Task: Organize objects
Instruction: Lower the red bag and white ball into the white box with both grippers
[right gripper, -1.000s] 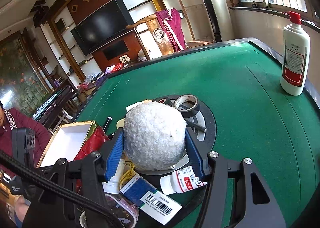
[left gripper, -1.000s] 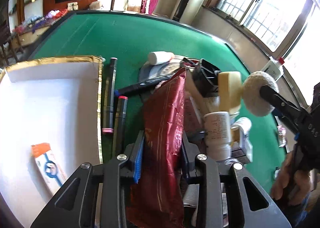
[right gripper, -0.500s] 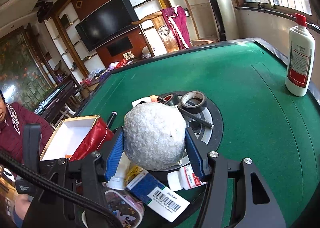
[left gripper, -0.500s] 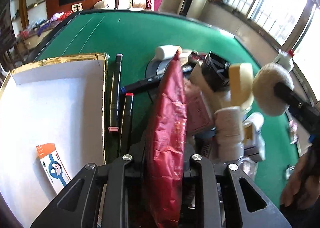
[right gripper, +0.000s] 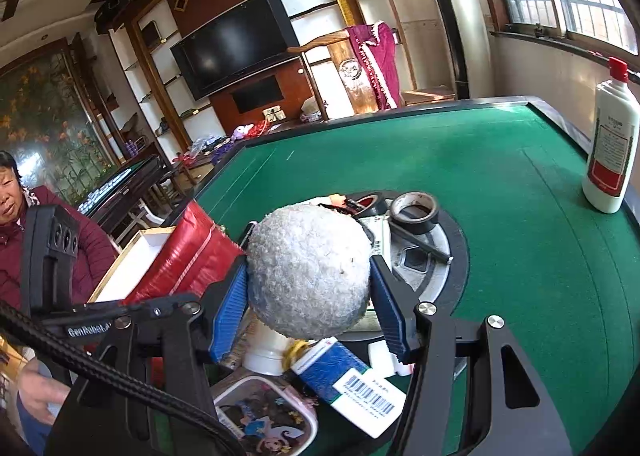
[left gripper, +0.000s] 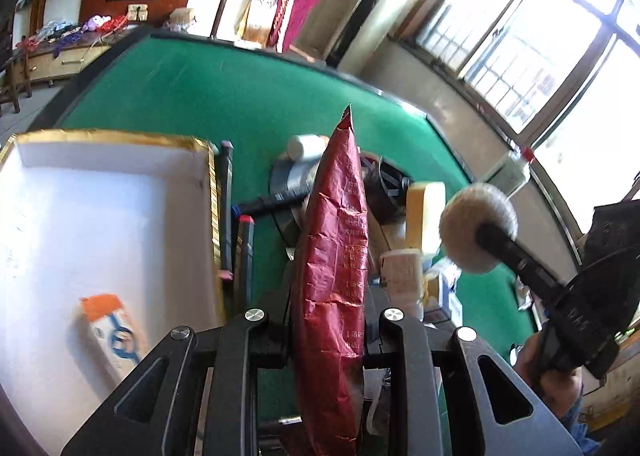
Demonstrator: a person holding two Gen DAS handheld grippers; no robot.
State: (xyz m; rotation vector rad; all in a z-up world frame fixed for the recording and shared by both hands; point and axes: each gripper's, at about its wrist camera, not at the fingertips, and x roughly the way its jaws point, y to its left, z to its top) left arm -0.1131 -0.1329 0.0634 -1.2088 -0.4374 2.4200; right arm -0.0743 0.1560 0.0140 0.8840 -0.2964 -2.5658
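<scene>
The left claw (left gripper: 332,320) is clenched on a red bag (left gripper: 334,256), which stands on its edge between the jaws with its long axis pointing away from the claw, toward the pile of small things in the middle of the green counter (left gripper: 208,95). The white box (left gripper: 92,223) lies just to the left of the bag, its gold rim close beside the claw, so I judge that the coming move is a short swing to the left over this rim. Two pens (left gripper: 234,232) lie along the outside of the rim (they are on the counter, not in the box). Inside the box only a small carton (left gripper: 110,332) shows near the front; the rest of its floor is free.

The right claw (right gripper: 310,288) grasps a white fluffy ball (right gripper: 308,270) above the pile, and is farther from the box. The far half of the counter is open, with one white bottle (right gripper: 610,143) near its right edge.
</scene>
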